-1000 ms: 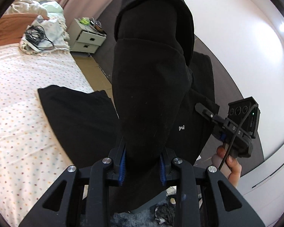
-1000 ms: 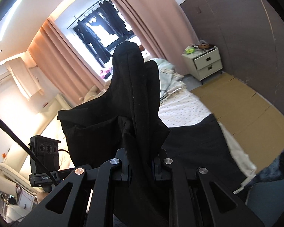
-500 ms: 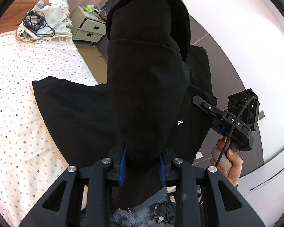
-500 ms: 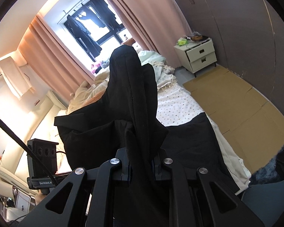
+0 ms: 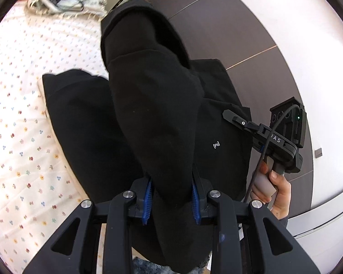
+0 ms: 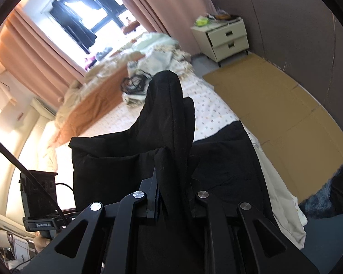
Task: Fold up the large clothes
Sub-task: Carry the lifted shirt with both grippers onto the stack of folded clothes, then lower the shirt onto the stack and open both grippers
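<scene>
A large black garment (image 5: 153, 118) hangs between both grippers, and its lower part lies on the bed with the flower-print sheet (image 5: 16, 123). My left gripper (image 5: 171, 196) is shut on a thick bunch of the cloth, which stands up in front of the camera. My right gripper (image 6: 171, 194) is shut on another fold of the garment (image 6: 169, 118). In the left wrist view the right gripper (image 5: 231, 116) shows at the right, held by a hand (image 5: 274, 187), gripping the garment's edge near a small white logo (image 5: 216, 145).
Crumpled bedding and a tangle of cables (image 6: 135, 83) lie at the far end of the bed. A white nightstand (image 6: 224, 38) stands by the dark wall. Cardboard sheets (image 6: 281, 105) cover the floor beside the bed. Pink curtains (image 6: 153, 6) frame a window.
Both grippers have sunk toward the bed with the garment. More of the sheet fills the left wrist view, and more black cloth now lies on the mattress.
</scene>
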{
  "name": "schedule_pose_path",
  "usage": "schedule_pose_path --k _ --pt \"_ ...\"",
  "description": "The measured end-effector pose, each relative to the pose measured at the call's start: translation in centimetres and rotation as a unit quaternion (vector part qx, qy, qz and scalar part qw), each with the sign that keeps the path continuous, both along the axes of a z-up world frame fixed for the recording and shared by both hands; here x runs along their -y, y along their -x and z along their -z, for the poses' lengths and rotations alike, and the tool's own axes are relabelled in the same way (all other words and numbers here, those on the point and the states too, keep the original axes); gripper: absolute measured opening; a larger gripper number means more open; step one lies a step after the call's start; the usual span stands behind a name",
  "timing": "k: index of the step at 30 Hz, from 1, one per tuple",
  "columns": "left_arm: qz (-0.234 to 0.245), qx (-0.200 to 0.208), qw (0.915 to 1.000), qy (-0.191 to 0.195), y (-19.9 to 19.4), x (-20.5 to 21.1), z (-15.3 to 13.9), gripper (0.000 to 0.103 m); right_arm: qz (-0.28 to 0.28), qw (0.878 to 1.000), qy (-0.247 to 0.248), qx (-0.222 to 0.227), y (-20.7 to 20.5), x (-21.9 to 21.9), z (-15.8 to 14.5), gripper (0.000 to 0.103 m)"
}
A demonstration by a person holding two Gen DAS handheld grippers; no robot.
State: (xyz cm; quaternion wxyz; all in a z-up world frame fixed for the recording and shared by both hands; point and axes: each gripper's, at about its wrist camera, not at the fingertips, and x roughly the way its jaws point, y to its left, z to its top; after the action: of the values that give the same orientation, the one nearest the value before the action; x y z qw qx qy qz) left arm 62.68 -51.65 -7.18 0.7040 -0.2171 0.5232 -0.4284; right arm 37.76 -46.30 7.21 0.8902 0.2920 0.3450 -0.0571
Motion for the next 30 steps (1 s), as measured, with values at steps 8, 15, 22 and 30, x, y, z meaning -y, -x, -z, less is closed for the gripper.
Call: schedule_pose_path --k 8,15,22,30 --pt "-0.002 -0.035 0.9993 -0.015 -2.2 0.1 4.8 0.032 0.029 0.998 -0.034 -0.046 -3.7 2.2 2.8 0.015" --pt "-0.001 -0.015 0.9987 -0.049 -2.2 -1.0 4.4 0.054 0.072 0.995 -0.013 -0.074 -2.2 2.2 1.5 0.046" --pt "-0.04 0.04 0.9955 -0.076 -2.0 -4.7 1.1 0.076 0.138 0.989 0.035 -0.031 8.0 -0.7 -3.5 0.081" --pt "-0.037 0.06 0.9938 -0.086 -1.4 -5.2 1.1 0.076 0.212 0.977 -0.003 0.001 19.8 -4.6 -1.6 0.081"
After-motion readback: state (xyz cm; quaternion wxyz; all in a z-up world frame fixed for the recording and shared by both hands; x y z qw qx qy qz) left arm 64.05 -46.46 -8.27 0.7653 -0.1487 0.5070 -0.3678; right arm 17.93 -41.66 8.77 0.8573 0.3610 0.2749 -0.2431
